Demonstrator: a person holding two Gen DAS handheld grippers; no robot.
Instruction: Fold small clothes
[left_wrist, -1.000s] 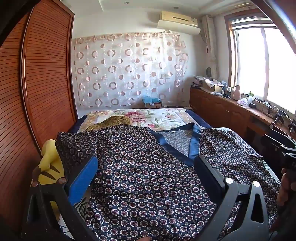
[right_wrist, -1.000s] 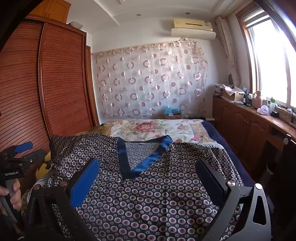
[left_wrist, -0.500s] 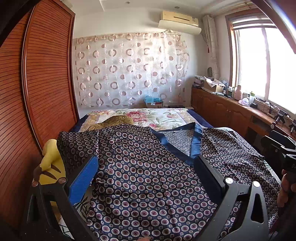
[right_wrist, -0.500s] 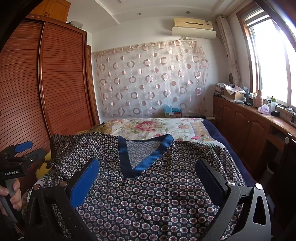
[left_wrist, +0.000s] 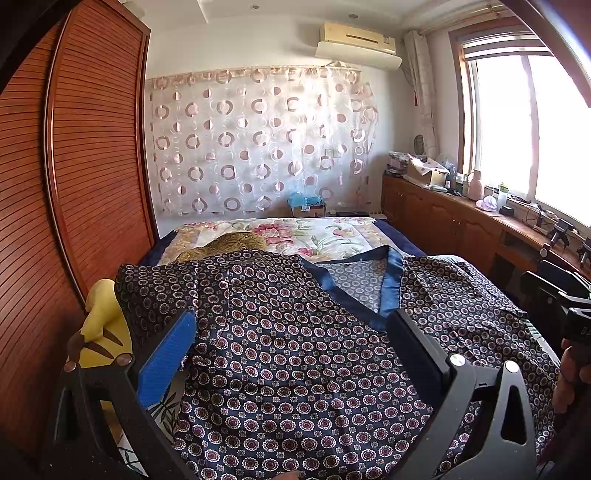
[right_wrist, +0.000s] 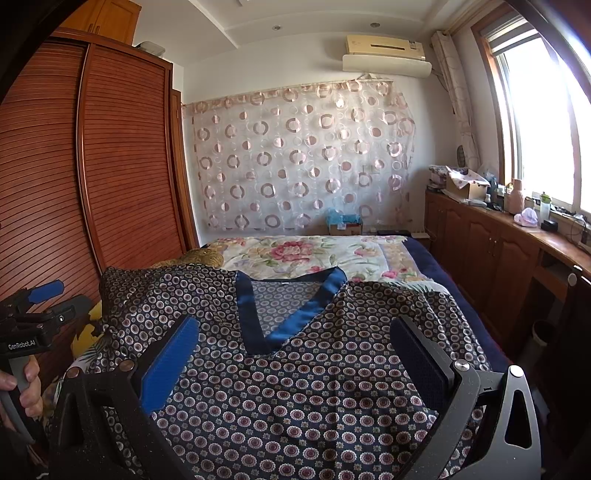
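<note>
- Lying spread across the bed (right_wrist: 424, 258), the patterned navy garment (left_wrist: 295, 350) fills the lower half of both views, its blue V-neck (right_wrist: 288, 317) just above centre
- Left gripper (left_wrist: 291, 354) hangs over the garment with fingers wide apart, holding nothing
- Right gripper (right_wrist: 295, 354) likewise gapes open above the cloth; whether either one touches the fabric is hard to tell
- A yellow plush toy (left_wrist: 99, 332) sits at the left edge, beside the wooden wardrobe (left_wrist: 74, 166)

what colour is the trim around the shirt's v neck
Solid blue satin trim on the shirt, clearest in the right wrist view.
</note>
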